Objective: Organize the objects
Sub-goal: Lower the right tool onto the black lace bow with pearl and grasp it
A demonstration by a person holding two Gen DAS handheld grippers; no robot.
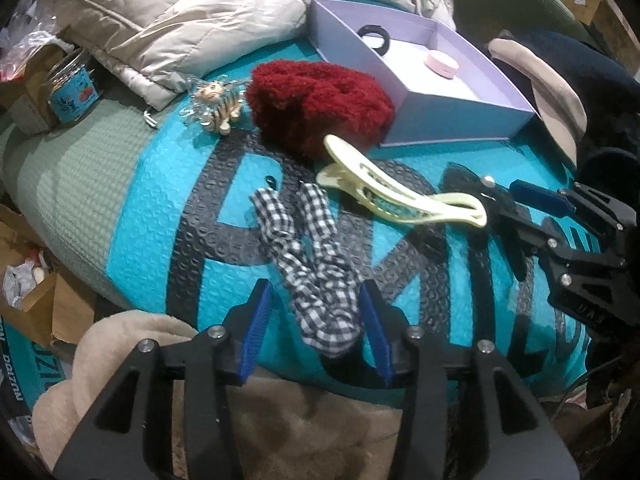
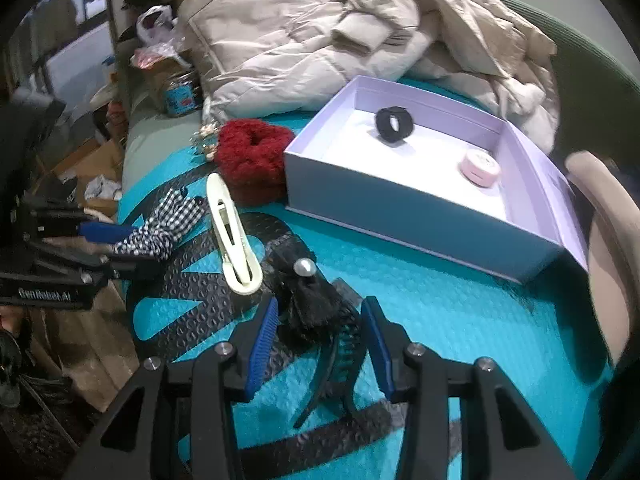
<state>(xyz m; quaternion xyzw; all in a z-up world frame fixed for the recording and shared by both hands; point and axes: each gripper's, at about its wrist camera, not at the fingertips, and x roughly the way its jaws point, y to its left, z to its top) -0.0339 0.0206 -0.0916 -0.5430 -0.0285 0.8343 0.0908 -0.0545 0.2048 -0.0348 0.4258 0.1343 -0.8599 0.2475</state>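
Note:
A black-and-white checked scrunchie (image 1: 316,264) lies on the teal mat (image 1: 160,208) between the blue pads of my left gripper (image 1: 315,300), which stands open around its near end. My right gripper (image 2: 322,312) is open too, and a black bow hair clip (image 2: 316,304) with a pearl lies between its fingers. A cream hair clip (image 1: 400,196) rests between the two items, and a fluffy red scrunchie (image 1: 316,100) sits behind it. The lilac box (image 2: 400,208) holds a black hair tie (image 2: 394,126) and a pink round case (image 2: 480,168).
A beige puffer jacket (image 1: 180,12) is piled behind the box. A gold beaded hair clip (image 1: 216,104) and a blue-labelled jar (image 1: 74,88) sit at the left. A beige fleece blanket (image 1: 280,420) covers the near edge. Cardboard boxes (image 1: 36,304) and clutter lie below the left side.

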